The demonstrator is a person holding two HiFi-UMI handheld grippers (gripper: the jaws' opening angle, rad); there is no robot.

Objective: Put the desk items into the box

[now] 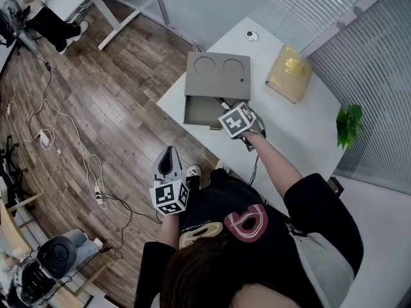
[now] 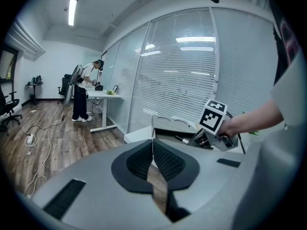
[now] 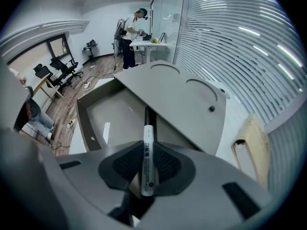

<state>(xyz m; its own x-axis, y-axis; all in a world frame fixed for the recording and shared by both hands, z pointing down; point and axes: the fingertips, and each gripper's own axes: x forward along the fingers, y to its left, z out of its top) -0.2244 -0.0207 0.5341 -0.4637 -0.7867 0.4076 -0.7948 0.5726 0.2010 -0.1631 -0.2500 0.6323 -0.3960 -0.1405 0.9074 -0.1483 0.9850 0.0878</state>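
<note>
On the white table [image 1: 302,133] stands a grey box [image 1: 199,111], its flat lid [image 1: 218,76] with two round recesses slid aside so the near part lies uncovered. My right gripper [image 1: 225,106] hovers at the box's near edge, shut on a white marker pen [image 3: 147,157] with a black cap. The pen points toward the box's inside [image 3: 110,119], under the lid's edge [image 3: 177,99]. My left gripper [image 1: 168,154] hangs low beside the table, over the wooden floor. In its own view the left gripper [image 2: 153,150] is shut, nothing between its pads, and the right gripper [image 2: 211,135] shows ahead.
A gold-coloured book [image 1: 290,73] lies on the table beyond the box, and a small round white disc [image 1: 252,36] sits at the far corner. A green plant [image 1: 348,124] stands at the right edge. Cables [image 1: 64,146] trail over the floor. A person [image 2: 81,92] stands at a distant desk.
</note>
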